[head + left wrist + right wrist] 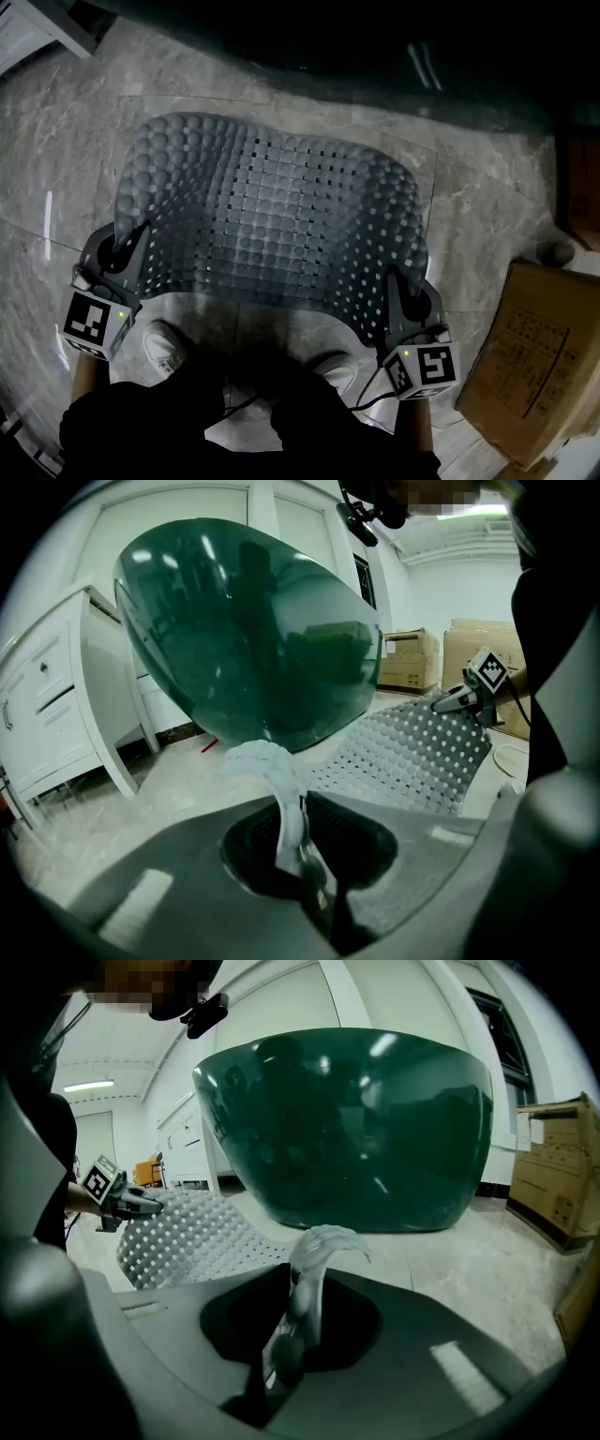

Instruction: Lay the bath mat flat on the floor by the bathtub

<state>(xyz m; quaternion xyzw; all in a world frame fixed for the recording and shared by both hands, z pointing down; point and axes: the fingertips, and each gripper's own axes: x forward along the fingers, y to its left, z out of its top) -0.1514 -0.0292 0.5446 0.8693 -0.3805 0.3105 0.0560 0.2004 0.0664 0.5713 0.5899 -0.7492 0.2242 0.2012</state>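
Head view: a bath mat [272,216] is held over the floor [487,197] beside the bathtub [309,33]. Left gripper view: the left claw [300,847] is clamped on a mat corner. Right gripper view: the right claw [293,1324] is clamped likewise.

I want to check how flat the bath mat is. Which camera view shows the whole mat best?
The head view: it looks down on the whole bath mat, held at its near corners by the left tool and the right tool. Each gripper view shows only a pinched edge and part of the mat.
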